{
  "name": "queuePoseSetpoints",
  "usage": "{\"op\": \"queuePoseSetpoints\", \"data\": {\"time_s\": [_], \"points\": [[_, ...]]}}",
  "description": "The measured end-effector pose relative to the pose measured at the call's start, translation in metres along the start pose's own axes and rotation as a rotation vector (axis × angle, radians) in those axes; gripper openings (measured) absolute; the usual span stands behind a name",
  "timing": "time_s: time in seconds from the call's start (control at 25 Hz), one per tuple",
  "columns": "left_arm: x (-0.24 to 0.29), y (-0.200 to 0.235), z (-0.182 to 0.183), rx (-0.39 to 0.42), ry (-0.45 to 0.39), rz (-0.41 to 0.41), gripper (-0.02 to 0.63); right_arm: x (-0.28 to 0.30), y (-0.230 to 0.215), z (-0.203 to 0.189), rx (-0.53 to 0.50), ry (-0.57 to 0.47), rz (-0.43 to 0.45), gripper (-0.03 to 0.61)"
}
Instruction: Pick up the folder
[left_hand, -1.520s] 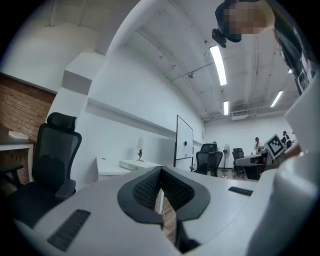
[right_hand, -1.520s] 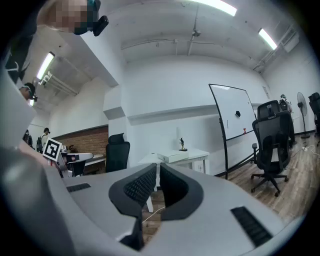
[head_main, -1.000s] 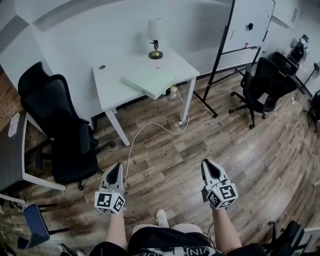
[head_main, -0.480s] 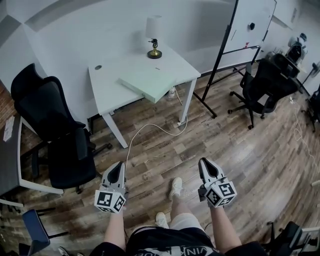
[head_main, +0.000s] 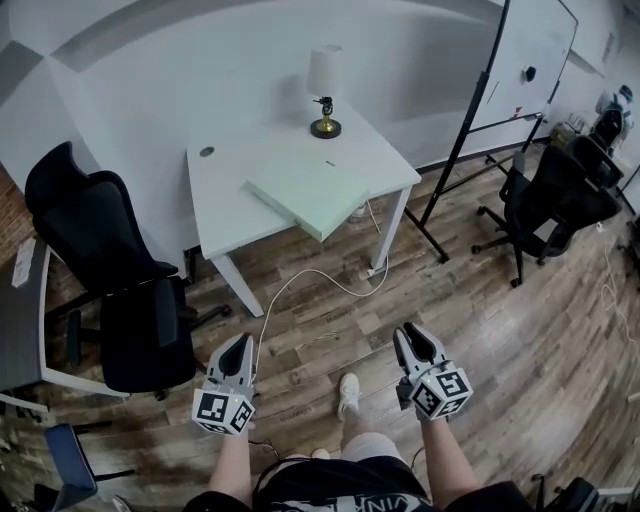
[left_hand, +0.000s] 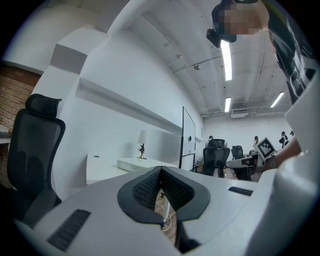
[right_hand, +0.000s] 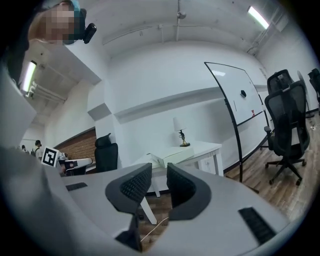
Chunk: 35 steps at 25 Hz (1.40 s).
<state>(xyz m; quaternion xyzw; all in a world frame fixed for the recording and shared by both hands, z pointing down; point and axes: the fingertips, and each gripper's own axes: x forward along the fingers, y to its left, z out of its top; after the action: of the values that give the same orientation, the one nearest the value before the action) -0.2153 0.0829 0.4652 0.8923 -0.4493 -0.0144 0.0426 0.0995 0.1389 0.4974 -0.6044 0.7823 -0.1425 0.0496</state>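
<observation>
The right gripper (right_hand: 159, 171) is seen with its jaws a little apart, having just been opening, and nothing is held between them. Beyond the gap the folder (right_hand: 174, 157) is seen lying flat on the white table (right_hand: 207, 148), near a lamp (right_hand: 180, 131). A whiteboard (right_hand: 235, 95) and a black office chair (right_hand: 285, 112) are shown to the right.

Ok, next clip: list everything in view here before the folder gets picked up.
Table: one, white, centre back.
Folder: one, pale green, table's front edge.
Lamp: one, white shade, table's back.
Office chairs: two clear, black, left of table and far right.
Whiteboard: one, white, right.
Cable: one, white, floor under table.
Left gripper: one, grey, lower left, shut, empty.
Right gripper: one, grey, lower right, jaws just been opening, nothing between.
</observation>
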Motion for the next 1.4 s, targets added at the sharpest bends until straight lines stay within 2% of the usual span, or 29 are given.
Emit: {"op": "queuePoseSetpoints", "data": {"time_s": [0.32, 0.52, 0.72, 1.16, 1.4], "points": [[0.072, 0.015, -0.001, -0.027, 0.026, 0.032, 0.013, 0.071, -0.038, 0.003, 0.06, 0.049, 0.059, 0.16], [0.111, 0.02, -0.004, -0.051, 0.035, 0.047, 0.014, 0.108, -0.056, 0.008, 0.148, 0.06, 0.119, 0.185], [0.145, 0.028, -0.007, -0.058, 0.036, 0.073, 0.012, 0.146, -0.073, 0.012, 0.175, 0.086, 0.164, 0.201], [0.201, 0.044, -0.015, -0.066, 0.035, 0.144, 0.012, 0.214, -0.099, 0.002, 0.298, 0.168, 0.258, 0.233], [0.212, 0.046, -0.029, -0.064, 0.055, 0.152, 0.013, 0.235, -0.105, -0.013, 0.346, 0.202, 0.271, 0.239]]}}
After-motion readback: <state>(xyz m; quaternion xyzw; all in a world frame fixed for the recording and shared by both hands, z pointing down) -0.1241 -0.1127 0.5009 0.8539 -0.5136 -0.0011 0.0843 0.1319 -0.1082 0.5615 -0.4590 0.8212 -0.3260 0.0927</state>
